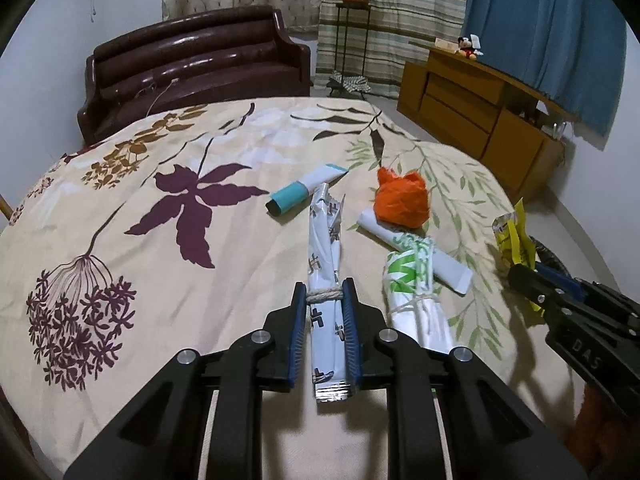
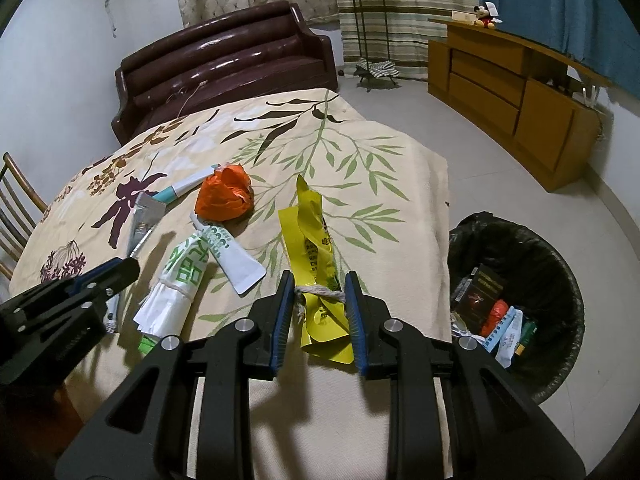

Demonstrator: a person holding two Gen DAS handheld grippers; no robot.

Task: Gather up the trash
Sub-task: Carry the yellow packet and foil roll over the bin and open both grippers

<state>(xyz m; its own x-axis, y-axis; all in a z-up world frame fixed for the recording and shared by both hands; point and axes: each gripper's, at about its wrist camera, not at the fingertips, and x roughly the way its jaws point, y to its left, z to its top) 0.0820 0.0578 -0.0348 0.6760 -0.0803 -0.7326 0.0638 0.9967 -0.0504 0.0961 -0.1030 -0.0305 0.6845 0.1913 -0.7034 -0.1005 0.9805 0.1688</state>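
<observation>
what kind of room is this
Probably a home living room: a dark leather sofa, a wooden cabinet, curtains, and a cloth-covered table holding the trash.

A white wrapper with brown print, rolled long and tied with string, lies lengthwise on the floral cloth, clamped near the string. Left of its far end lies a teal-capped tube. An orange crumpled ball sits to the right, touching a white tube that lies across a green-and-white bundle tied with string. A yellow wrapper, twisted, string-tied and crumpled, is pinched at its middle, its end rising above the cloth. On the floor at the right stands a black-lined bin holding packets and boxes.
</observation>
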